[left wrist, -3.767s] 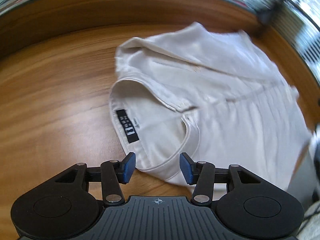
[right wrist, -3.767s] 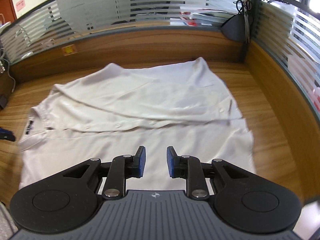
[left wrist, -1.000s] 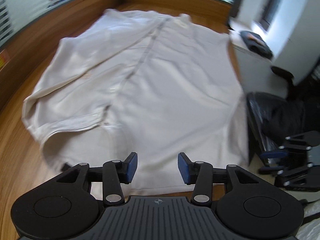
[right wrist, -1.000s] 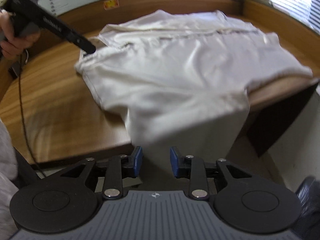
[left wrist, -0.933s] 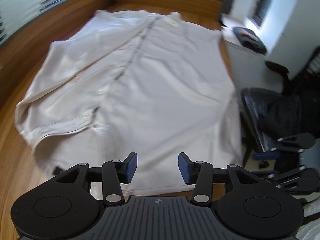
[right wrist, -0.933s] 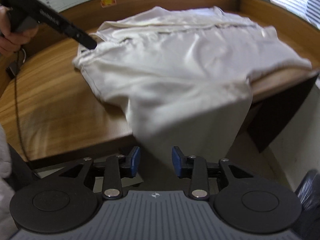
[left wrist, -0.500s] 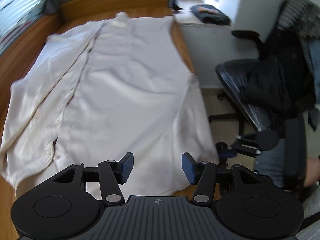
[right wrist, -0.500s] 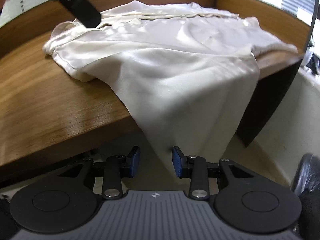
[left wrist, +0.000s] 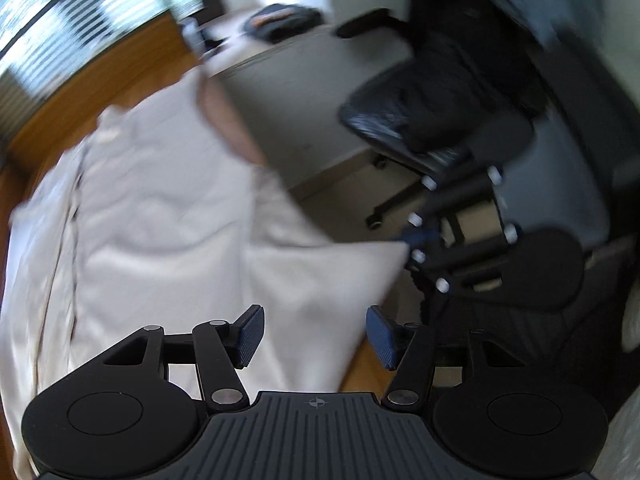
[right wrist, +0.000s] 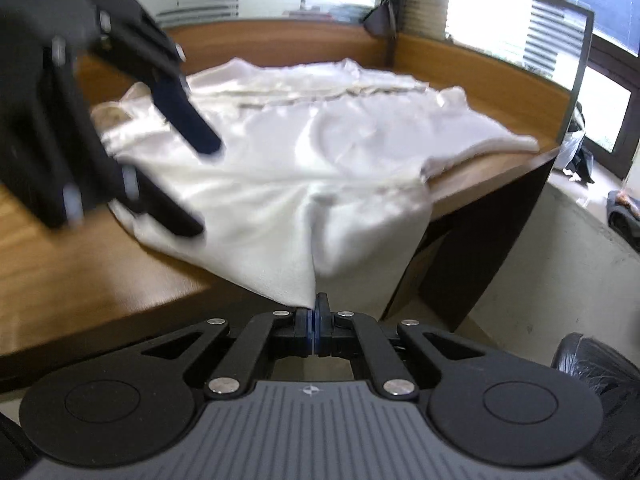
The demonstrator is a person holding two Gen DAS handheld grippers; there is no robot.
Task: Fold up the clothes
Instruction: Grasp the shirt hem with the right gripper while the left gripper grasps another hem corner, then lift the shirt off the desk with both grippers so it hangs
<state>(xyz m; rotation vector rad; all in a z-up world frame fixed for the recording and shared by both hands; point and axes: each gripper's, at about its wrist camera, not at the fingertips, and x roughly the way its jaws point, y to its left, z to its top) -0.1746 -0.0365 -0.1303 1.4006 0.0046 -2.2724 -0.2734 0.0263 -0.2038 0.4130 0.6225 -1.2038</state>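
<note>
1. A cream shirt (right wrist: 320, 152) lies spread over the wooden counter (right wrist: 80, 276), with one part of it hanging over the counter's near edge.
2. The right gripper (right wrist: 316, 322) is below that edge, and its jaws have just closed: the blue pads are pressed together on the lowest tip of the hanging cloth, which rises from the pinch in a taut fold.
3. In the left wrist view the same corner of the shirt (left wrist: 160, 240) is drawn out sideways to a point where the right gripper (left wrist: 412, 246) has it; that gripper shows only as a blurred dark shape there, so the pinch itself cannot quite be made out.
4. The left gripper (left wrist: 314, 336) hangs above the shirt's edge at the counter's rim, its jaws about half open and recently widened a little. Cloth lies beneath the gap, but the pads press on nothing.
5. From the right wrist view, the left gripper (right wrist: 188, 176) is a dark blurred form over the left part of the shirt, one blue finger (right wrist: 184, 116) above the other.
6. A black office chair (left wrist: 436, 120) stands on the floor beside the counter.
</note>
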